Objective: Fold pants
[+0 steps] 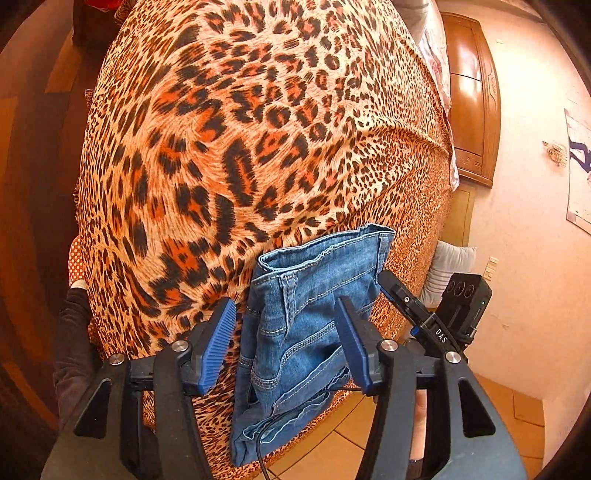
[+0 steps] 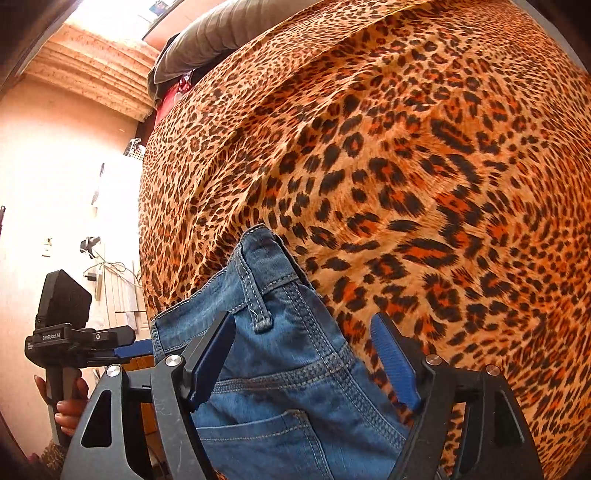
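Folded blue jeans (image 1: pixel 306 295) lie on a leopard-print bedspread (image 1: pixel 240 129) at the bed's near edge, and part of them hangs over it. My left gripper (image 1: pixel 286 321) hovers over the folded stack. Its blue-padded jaws stand apart on either side of the denim without pressing it. In the right wrist view the jeans (image 2: pixel 288 376) show a waistband, a belt loop and a back pocket. My right gripper (image 2: pixel 304 336) is open above them, one finger over the denim and one over the bedspread (image 2: pixel 406 147). Neither gripper holds anything.
Orange floor tiles (image 1: pixel 369 435) lie below the bed edge. A wooden door (image 1: pixel 469 103) and a striped cushion (image 1: pixel 447 269) are to the right. A grey pillow (image 2: pixel 221 33) sits at the bed's far end. A hand (image 2: pixel 70 410) holds the other gripper's handle.
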The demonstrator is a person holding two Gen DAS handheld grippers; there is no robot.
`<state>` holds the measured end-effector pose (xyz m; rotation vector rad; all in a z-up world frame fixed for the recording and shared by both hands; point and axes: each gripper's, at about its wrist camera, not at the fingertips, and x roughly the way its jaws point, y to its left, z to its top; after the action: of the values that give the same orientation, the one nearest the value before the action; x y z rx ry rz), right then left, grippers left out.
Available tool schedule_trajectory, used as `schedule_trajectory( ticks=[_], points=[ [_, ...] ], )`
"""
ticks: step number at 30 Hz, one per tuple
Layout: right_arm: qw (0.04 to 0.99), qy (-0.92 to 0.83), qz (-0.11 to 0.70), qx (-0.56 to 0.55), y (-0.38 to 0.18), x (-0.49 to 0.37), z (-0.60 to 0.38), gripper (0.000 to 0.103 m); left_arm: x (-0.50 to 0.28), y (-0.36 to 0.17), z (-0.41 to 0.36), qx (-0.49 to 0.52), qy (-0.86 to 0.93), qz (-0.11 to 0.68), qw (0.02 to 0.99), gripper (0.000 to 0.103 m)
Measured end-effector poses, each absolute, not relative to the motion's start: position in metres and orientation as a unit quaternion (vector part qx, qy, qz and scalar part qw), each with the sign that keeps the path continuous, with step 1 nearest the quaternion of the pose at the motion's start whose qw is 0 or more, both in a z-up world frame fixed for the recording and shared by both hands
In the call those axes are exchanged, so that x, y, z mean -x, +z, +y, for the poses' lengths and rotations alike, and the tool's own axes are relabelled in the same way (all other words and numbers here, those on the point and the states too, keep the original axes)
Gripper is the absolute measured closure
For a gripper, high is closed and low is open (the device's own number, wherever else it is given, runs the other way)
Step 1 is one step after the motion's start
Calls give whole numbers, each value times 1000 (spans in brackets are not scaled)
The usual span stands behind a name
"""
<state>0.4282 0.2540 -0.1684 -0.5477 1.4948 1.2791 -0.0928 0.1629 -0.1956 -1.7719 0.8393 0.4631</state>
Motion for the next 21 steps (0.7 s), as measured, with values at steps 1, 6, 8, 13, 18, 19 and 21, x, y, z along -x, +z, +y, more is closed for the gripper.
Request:
schedule_trajectory(
  ticks=[1,6,8,13,18,19,21],
  points=[
    [516,539,621,238,-172,-423,263,25,90,-198,164,742,195,358,533,49],
    [488,577,586,291,-180,-401,286,25,72,-210,164,740,185,374,528,49],
    [483,580,590,288,-182,-402,287,25,62,-216,163,745,177,373,524,49],
    [472,575,631,221,-185,-422,280,25,50,-216,162,749,167,353,535,27],
    [467,586,626,214,-184,-423,282,24,49,-220,159,764,145,323,539,27],
    [469,592,617,222,-183,-420,285,30,54,-222,157,768,141,318,538,28],
    [472,601,593,253,-176,-413,286,52,54,-223,154,761,147,325,542,48]
  ],
)
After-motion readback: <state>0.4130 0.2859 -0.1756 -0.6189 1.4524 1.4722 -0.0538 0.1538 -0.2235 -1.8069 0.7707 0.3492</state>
